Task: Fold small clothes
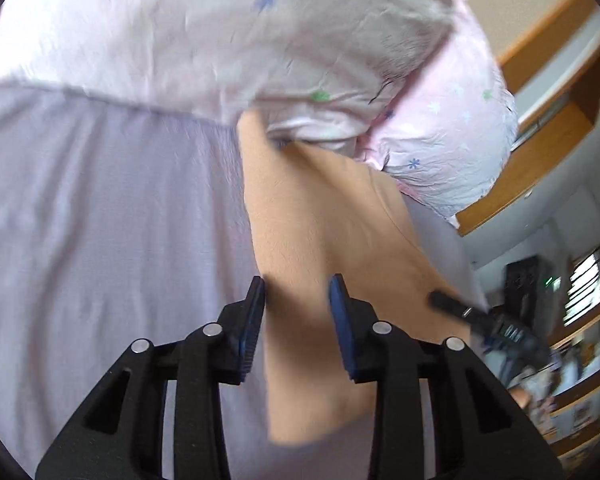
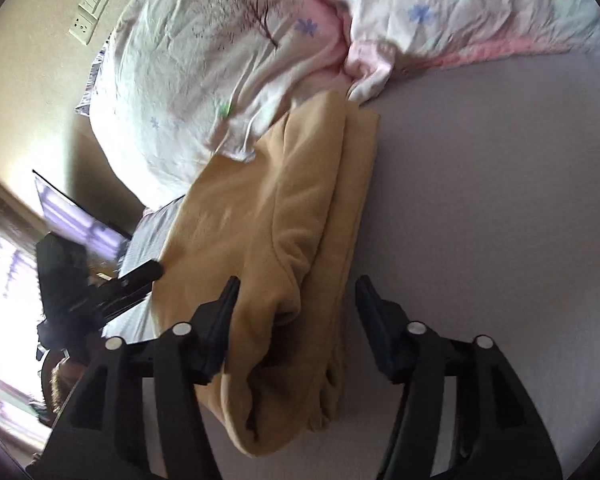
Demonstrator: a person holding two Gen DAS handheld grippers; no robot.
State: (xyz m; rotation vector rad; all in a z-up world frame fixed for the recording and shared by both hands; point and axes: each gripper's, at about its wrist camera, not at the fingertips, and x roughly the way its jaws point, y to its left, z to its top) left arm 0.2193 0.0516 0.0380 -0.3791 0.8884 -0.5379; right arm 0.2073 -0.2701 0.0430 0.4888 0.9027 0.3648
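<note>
Two black two-finger grippers are working over one tan fleece garment [image 1: 324, 248], which is lying folded lengthwise on a pale lilac bed sheet [image 1: 100, 208]. We are seeing the left gripper [image 1: 298, 292] with its blue-padded fingers spread apart; the garment's near end is lying between and just beyond them, and neither pad is visibly pinching the cloth. The right gripper [image 2: 296, 292] is likewise standing apart, its left finger over the tan fabric and its right finger over bare sheet, so the garment's long folded edge is running between the two fingers. In the right wrist view the garment [image 2: 268, 232] is showing layered folds and a rumpled near end; its far end is touching a crumpled white and pink quilt with small blue and green flowers [image 2: 228, 60].

We are seeing each gripper appear in the other's view only as a blurred dark shape at the garment's side, the right one [image 1: 476, 316] at the picture's right and the left one [image 2: 112, 284] at the picture's left. We cannot tell whether either gripper is resting on the sheet. The far end of the garment is partly tucked under the quilt [image 1: 220, 40], and motion blur is softening the shelving at the edge of the left wrist view. A white wall socket plate [image 2: 90, 10] is showing above the quilt.
</note>
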